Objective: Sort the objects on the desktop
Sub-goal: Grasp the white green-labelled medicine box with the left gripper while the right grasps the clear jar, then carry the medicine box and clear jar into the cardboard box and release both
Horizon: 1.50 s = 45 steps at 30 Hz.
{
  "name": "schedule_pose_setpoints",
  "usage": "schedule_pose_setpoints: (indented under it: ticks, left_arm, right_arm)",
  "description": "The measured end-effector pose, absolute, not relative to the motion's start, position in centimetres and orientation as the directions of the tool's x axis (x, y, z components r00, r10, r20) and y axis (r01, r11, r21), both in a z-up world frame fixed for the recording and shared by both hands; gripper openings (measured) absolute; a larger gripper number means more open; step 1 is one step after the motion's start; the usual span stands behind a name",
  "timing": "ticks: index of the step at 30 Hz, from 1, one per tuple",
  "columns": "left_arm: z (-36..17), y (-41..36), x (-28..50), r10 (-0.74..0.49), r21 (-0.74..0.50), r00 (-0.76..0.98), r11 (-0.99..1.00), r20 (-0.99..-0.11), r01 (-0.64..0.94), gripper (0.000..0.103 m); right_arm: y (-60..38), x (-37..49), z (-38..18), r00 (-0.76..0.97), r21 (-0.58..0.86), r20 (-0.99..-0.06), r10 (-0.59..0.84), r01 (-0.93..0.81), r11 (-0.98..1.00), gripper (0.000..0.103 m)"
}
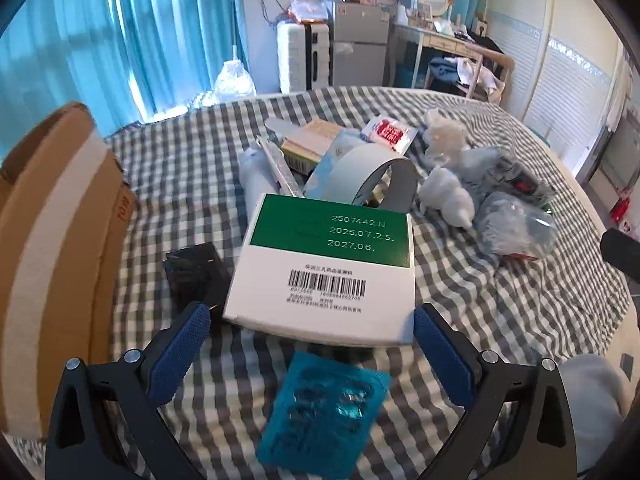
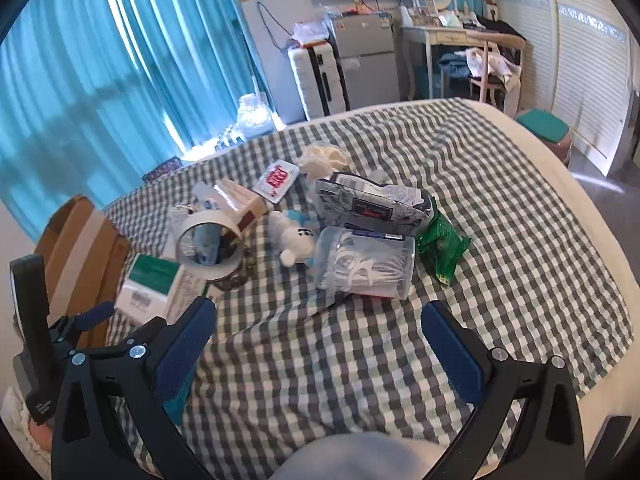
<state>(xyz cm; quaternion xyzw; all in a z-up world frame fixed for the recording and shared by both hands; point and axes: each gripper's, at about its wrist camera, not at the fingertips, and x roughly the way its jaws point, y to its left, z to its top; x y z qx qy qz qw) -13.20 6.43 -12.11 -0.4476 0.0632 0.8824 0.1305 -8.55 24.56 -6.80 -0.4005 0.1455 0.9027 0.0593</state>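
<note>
Left gripper (image 1: 312,320) has its jaws spread as wide as they go, and nothing is pinched between the blue pads (image 1: 182,350). It points steeply down at the checked cloth (image 1: 176,176). Just ahead of the fingertips lies the white and green box (image 1: 324,268), with its near edge almost filling the gap from one pad to the other. The pads do not touch it, as far as I can see. The box lies flat with the barcode toward the tool and the green band away from it, so its long axis seems to run forward, away from the jaws. Under the tool, nearer than the box, lies a teal blister pack (image 1: 324,412). To the left of the box is a small dark packet (image 1: 192,272), and further left stands the cardboard box (image 1: 56,248), probably one place for sorted things.

Right gripper (image 2: 318,328) is also wide open and empty. It hangs over bare cloth, and the nearest thing ahead of it is the clear tub (image 2: 366,264) lying on its side, still apart from the pads. From this camera the white and green box (image 2: 150,284) is far to the left, next to the left tool.

So the left hand is clearly nearer to the box. I judge that the next move is a short push forward and down to bring the pads along the two sides of the box.
</note>
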Motion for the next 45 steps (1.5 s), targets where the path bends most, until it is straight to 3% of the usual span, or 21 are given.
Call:
schedule_pose_setpoints:
  ticks: [10,20,23,25,34,45]
  left_arm:
    - [-15.5,7.8,-15.6,0.145,0.031,-0.530,-0.951,-0.835,-0.308,0.103]
    - [-16.9,7.7,-16.5,0.185,-0.025,-0.506,-0.952,-0.842,-0.307,0.103]
    - [-17.0,8.0,-16.6,0.186,-0.029,-0.512,-0.954,-0.838,-0.299,0.102]
    - [-16.8,7.8,-16.8,0.189,-0.033,-0.519,-0.955,-0.834,-0.295,0.099]
    - [-13.7,5.9,-16.0,0.220,-0.065,-0.546,-0.955,-0.809,-0.289,0.097]
    - [-6.9,3.1,-12.8,0.209,-0.072,-0.619,-0.968,-0.757,-0.239,0.097]
  right_arm:
    - [27.1,-14.2,-10.7,-0.570,0.198,-0.820,0.039,-0.348,-0.916,0.103]
    - [27.7,-18.0,-14.1,-0.485,0.160,-0.872,0.070,-0.416,-0.895,0.102]
    - [27.9,-18.6,-14.9,-0.460,0.155,-0.885,0.068,-0.429,-0.890,0.088]
    - [28.2,-18.5,-15.1,-0.460,0.168,-0.886,0.060,-0.439,-0.883,0.088]
    - [27.4,-16.4,-13.3,-0.484,0.170,-0.873,0.063,-0.422,-0.890,0.088]
    - [23.0,-11.4,-6.9,-0.564,0.166,-0.823,0.064,-0.347,-0.923,0.088]
